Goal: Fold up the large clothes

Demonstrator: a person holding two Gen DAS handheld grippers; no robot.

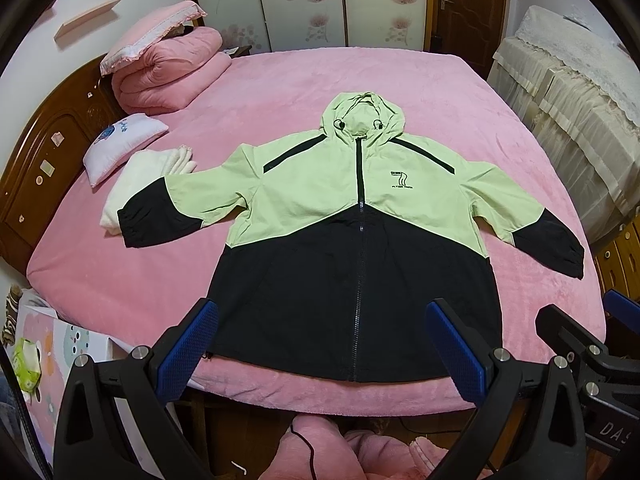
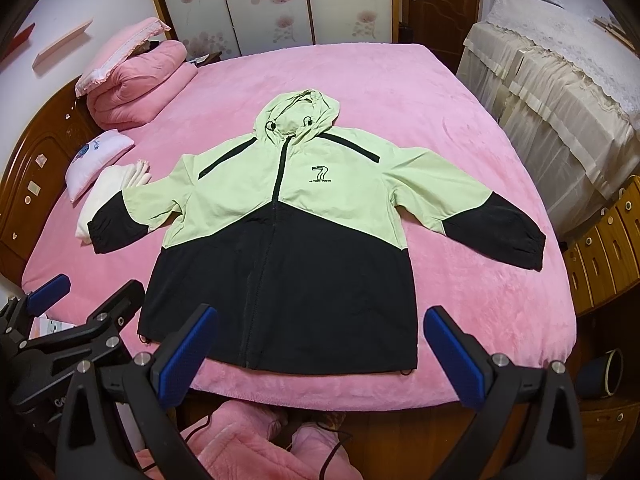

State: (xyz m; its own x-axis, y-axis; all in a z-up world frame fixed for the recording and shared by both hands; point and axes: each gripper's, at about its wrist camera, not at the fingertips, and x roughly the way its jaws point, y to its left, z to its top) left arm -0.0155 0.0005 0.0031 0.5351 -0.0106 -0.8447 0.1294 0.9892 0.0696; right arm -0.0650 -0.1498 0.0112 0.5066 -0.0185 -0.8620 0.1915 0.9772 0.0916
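Two grippers hover at the bottom of each frame over the near bed edge, both with jaws wide apart and empty: the left gripper and right gripper look poised to start, likely on the hem or sleeves. Centre frame, the jacket lies flat and zipped, front up, sleeves spread to left and right, probably laid out so for folding. Its long axis runs bottom to top of the frame, hood toward the top, hem nearest the grippers. At upper left sit a quilt and pillow, well apart from it.
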